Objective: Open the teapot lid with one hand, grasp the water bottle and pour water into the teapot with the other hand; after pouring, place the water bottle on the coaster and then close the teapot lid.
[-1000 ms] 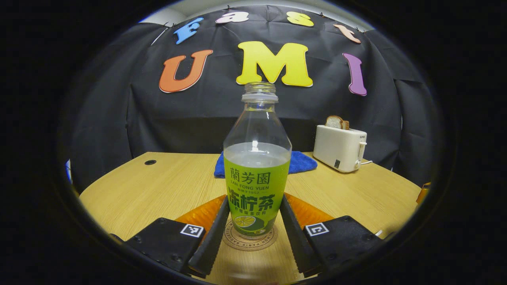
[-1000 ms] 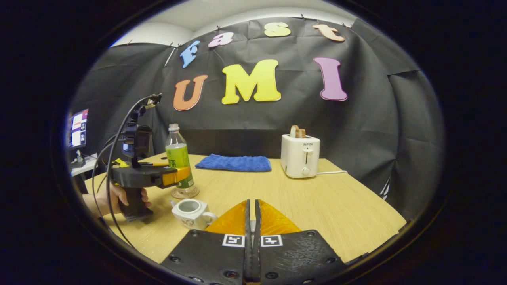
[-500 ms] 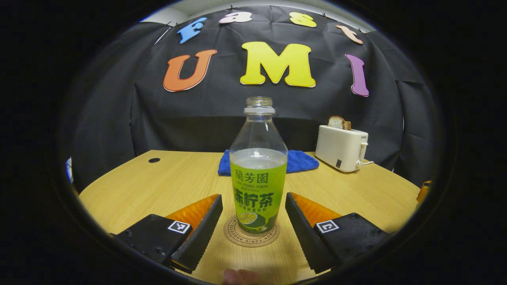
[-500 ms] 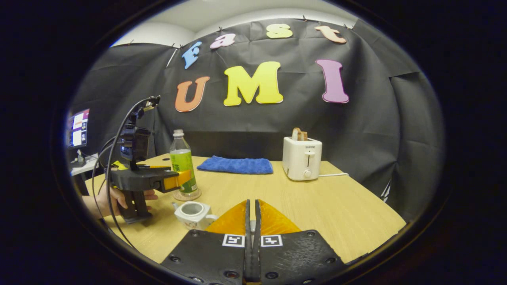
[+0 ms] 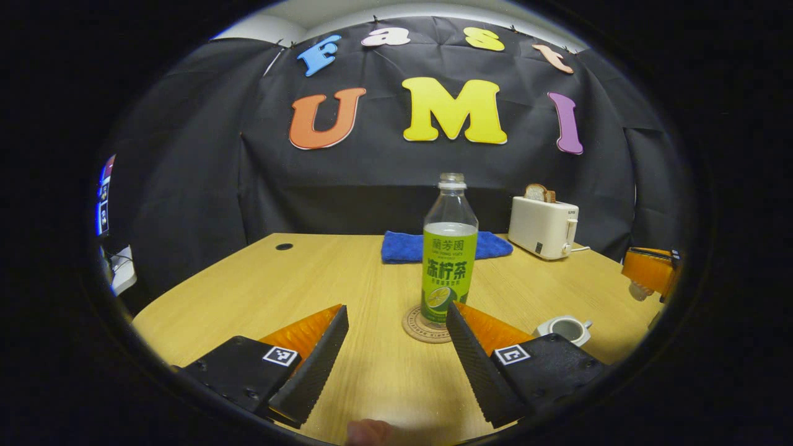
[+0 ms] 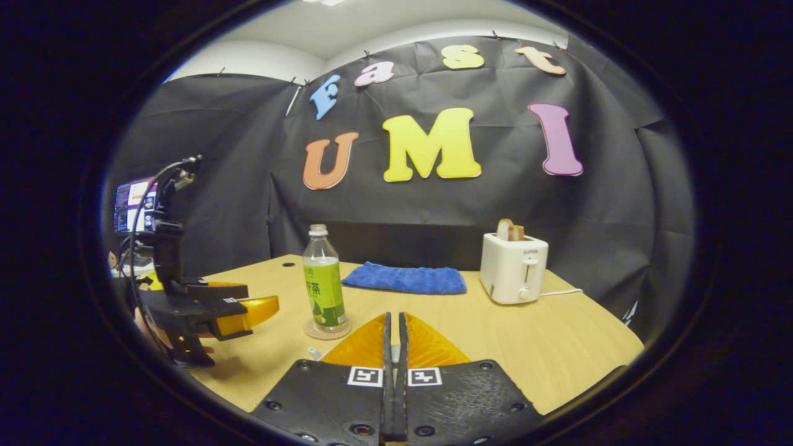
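Left gripper view: water bottle [image 5: 450,260] beyond spread gripper [image 5: 396,337].

black cloth wall [image 6: 217,155], wooden table [image 6: 495,334], white ceiling [image 6: 347,25]

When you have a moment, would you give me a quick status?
Left tool open. Right tool shut. Bottle on coaster; teapot lidless.

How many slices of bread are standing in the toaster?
2: both slices of bread stand upright, side by side, in the top of the toaster, at the table's far right; more may be hidden inside.
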### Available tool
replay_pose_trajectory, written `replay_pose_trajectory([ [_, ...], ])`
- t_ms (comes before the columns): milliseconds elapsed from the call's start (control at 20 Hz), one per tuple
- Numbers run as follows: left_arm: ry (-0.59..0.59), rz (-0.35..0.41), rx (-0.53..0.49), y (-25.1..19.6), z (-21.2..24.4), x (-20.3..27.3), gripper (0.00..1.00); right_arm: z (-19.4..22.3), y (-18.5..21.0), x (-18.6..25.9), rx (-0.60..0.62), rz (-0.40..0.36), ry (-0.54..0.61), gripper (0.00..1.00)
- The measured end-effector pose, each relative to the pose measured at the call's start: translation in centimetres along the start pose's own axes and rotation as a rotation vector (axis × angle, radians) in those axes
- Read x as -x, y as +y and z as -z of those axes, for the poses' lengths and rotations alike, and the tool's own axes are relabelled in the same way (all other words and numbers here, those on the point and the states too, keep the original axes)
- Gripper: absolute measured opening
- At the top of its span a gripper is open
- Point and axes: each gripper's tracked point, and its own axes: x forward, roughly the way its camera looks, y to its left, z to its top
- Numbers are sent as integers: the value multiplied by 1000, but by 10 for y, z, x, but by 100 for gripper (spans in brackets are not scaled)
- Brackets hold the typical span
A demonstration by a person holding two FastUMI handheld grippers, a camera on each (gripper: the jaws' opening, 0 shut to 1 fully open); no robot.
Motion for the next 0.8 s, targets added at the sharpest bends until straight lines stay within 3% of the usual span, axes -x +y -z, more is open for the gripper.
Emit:
replay_pose_trajectory([
  [500,-98,-175,50,72,-13,69,99,25,42,-38,8,-113,29,0],
  [800,-92,-188,51,78,-9,68,99,37,44,-49,9,-113,35,0],
])
